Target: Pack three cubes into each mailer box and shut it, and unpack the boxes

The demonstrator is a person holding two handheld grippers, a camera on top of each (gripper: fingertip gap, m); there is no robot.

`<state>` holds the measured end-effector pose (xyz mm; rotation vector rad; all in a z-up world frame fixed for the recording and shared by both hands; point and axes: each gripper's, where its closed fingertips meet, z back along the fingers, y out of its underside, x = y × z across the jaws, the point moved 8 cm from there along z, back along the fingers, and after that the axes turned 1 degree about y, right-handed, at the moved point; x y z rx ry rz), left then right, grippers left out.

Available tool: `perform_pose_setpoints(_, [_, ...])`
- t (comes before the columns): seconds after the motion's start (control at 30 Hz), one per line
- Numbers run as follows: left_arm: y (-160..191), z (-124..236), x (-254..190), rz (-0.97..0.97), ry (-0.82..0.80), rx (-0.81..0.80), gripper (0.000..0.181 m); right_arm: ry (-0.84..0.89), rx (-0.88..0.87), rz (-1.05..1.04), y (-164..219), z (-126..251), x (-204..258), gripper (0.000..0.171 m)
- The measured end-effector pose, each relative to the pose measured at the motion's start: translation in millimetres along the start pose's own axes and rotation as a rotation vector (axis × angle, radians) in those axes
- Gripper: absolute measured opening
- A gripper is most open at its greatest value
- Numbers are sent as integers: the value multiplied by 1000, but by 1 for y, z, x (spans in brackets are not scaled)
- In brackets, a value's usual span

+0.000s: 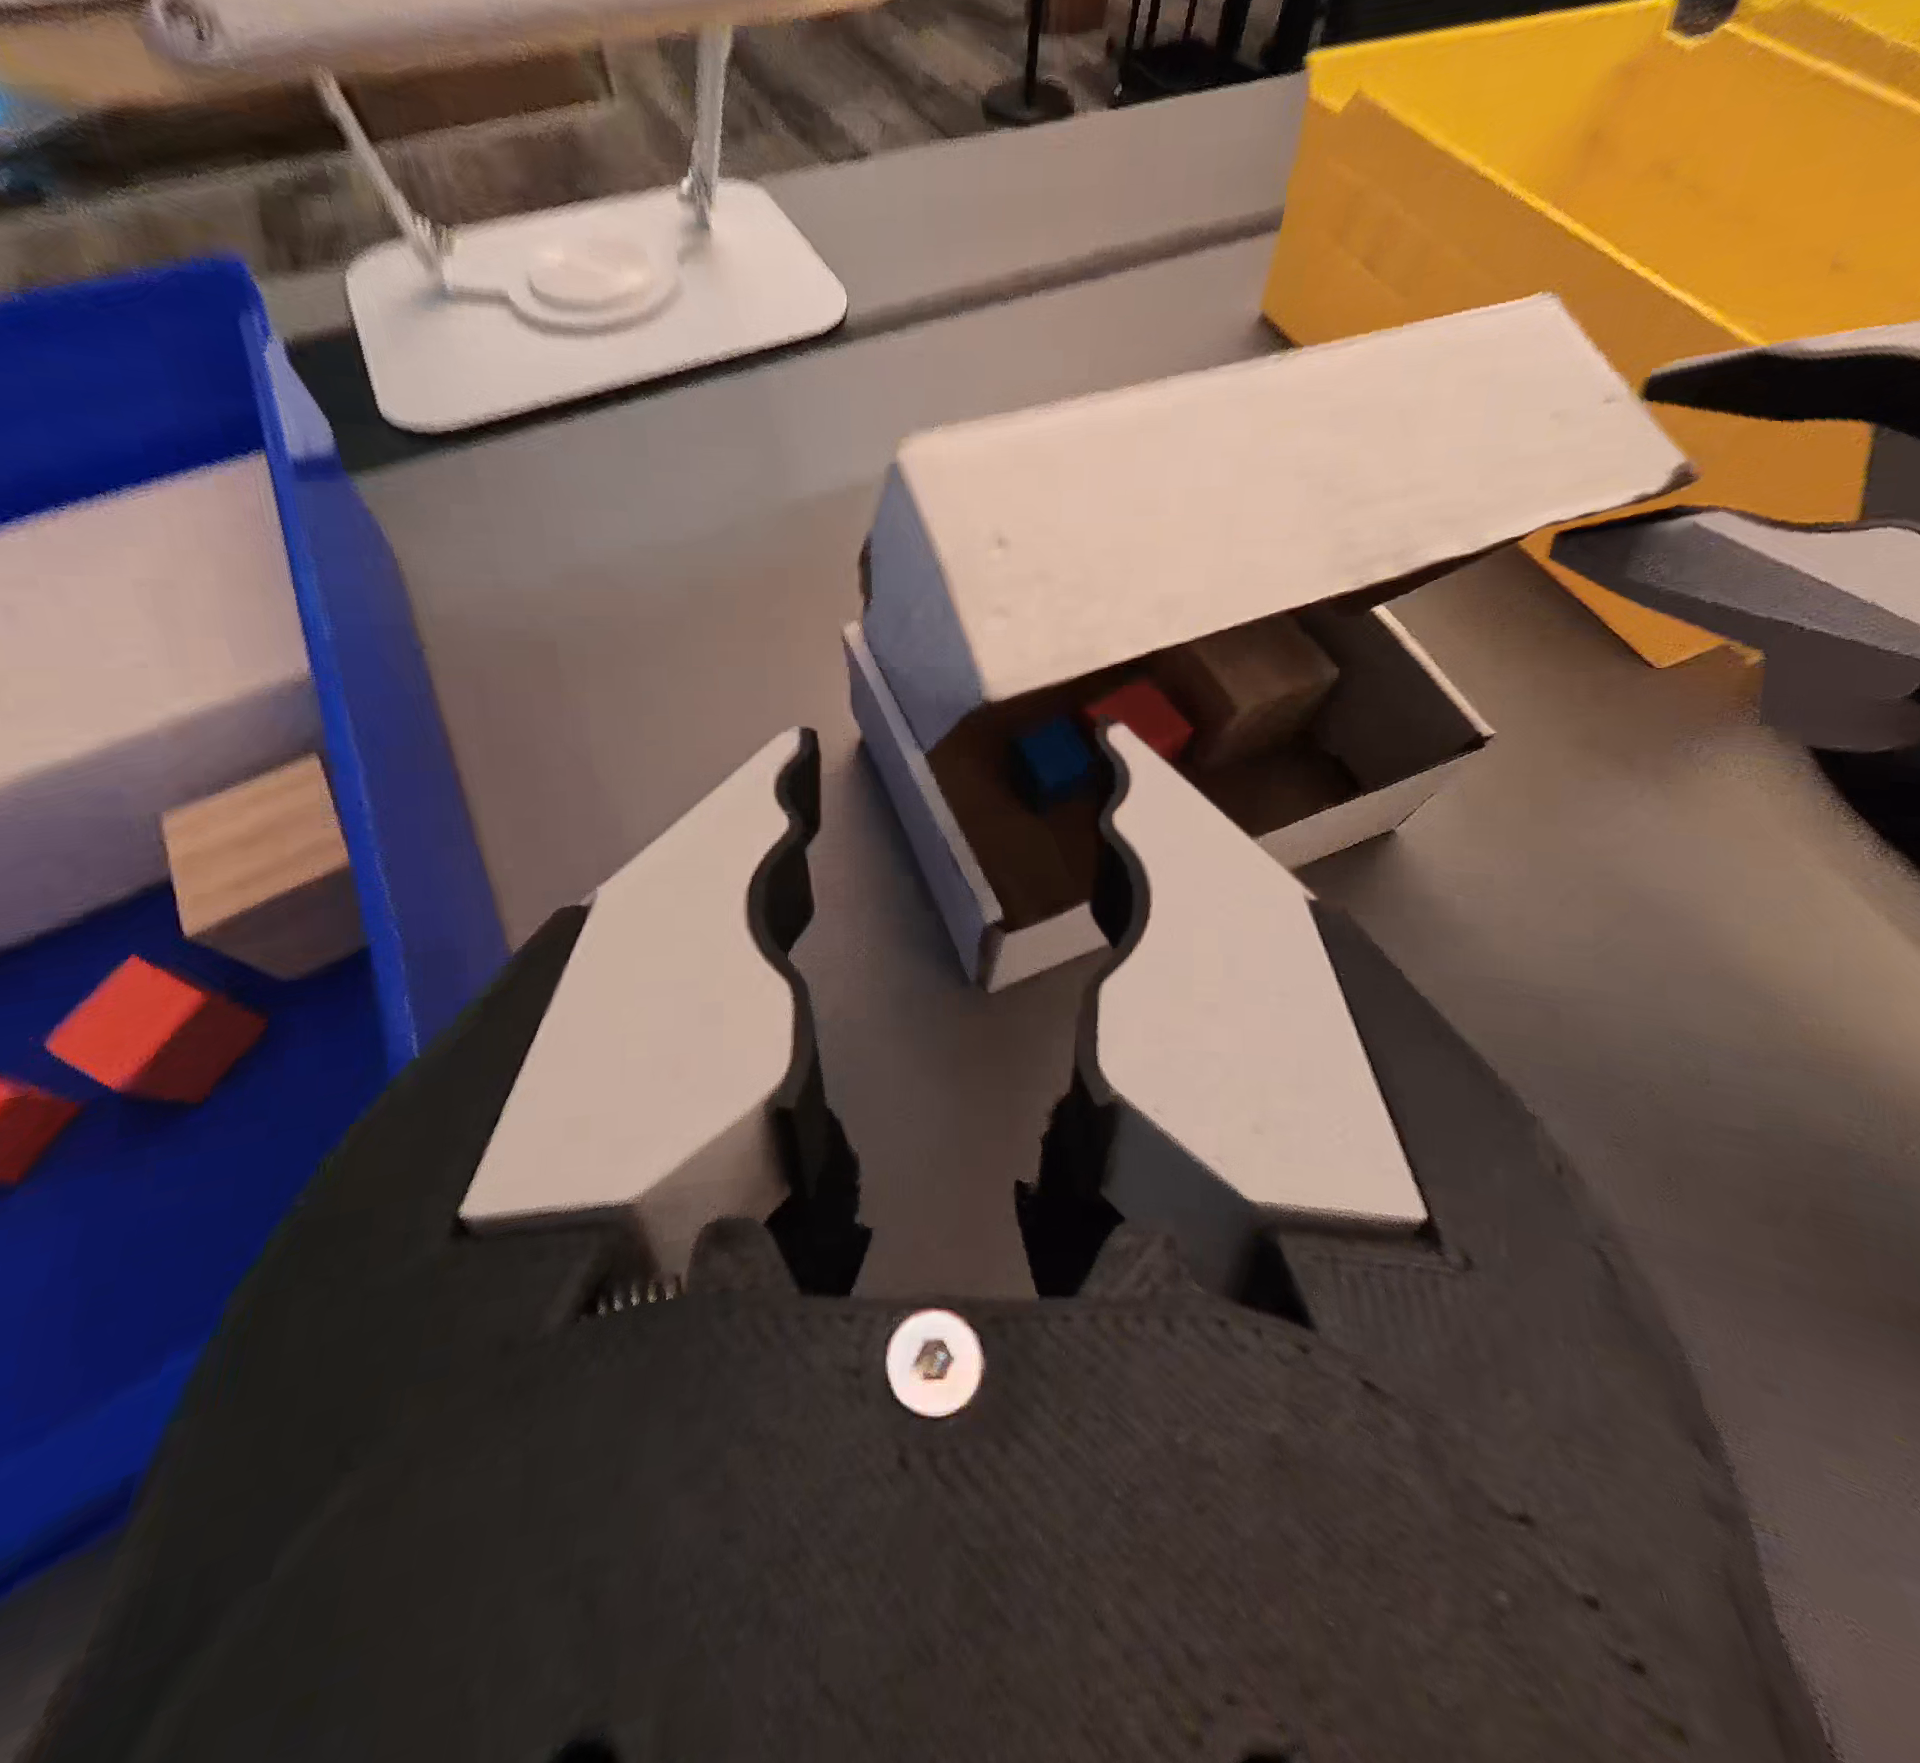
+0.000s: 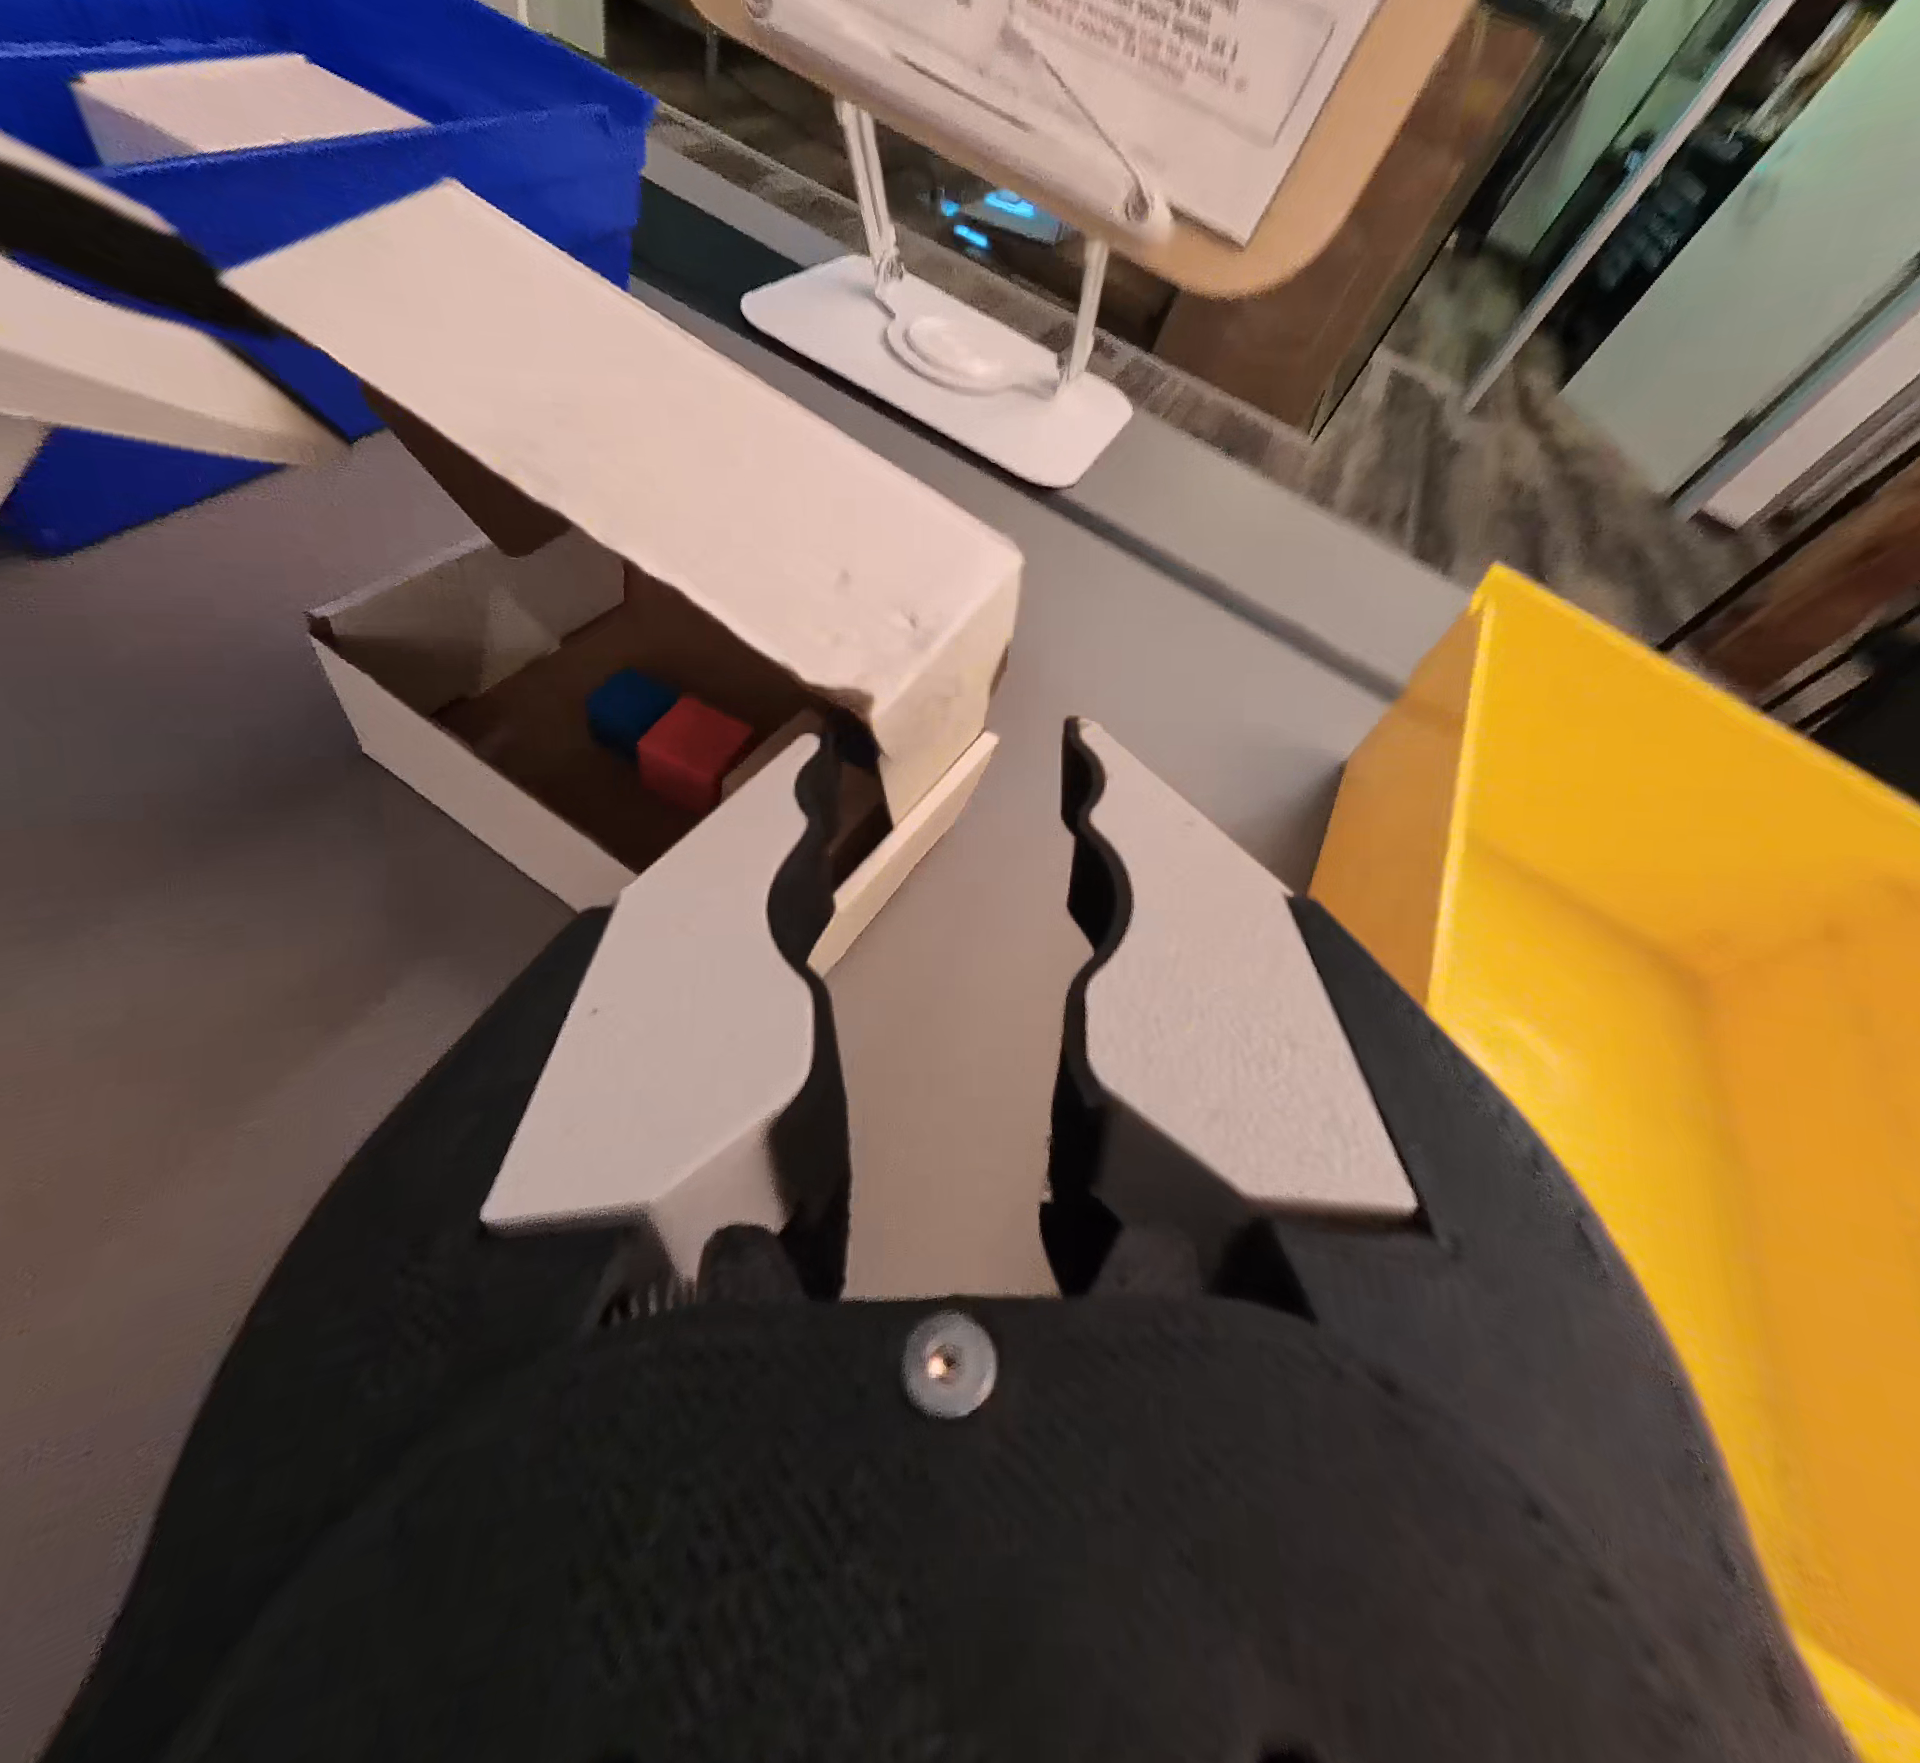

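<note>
Box sits on the table between both claws, lid half raised over its cubes. Left claw and right claw gape empty, one at each end of its long axis, about equally near.

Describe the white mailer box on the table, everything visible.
The mailer box is white cardboard outside, brown inside, sitting on the grey table between the blue bin and the yellow bin. Its hinged lid is tilted half open over the tray. Inside lie a blue cube, a red cube and a plain wooden cube. A front flap hangs off the lid's free edge. Both grippers are open and hold nothing; whether either touches the lid cannot be told.
</note>
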<state>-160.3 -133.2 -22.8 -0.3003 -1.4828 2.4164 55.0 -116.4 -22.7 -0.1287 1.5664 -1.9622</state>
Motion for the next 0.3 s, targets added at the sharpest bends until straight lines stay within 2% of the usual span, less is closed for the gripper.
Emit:
perform_pose_setpoints(0.03, [-3, -1, -3, -35, 16, -21, 50, 5, -7, 29, -3, 0, 2, 40])
perform_pose_setpoints(0.13, [-6, -7, -13, -107, 59, -22, 47, -25, 23, 77, -5, -5, 11, 37])
perform_pose_setpoints(0.17, [-6, -10, -13, -115, 50, -14, 46, -35, 29, 82, -4, -6, 13, 31])
perform_pose_setpoints(0.3, [-6, -6, -12, -108, 19, -29, 29, -39, 26, 45, -5, -2, 13, 20])
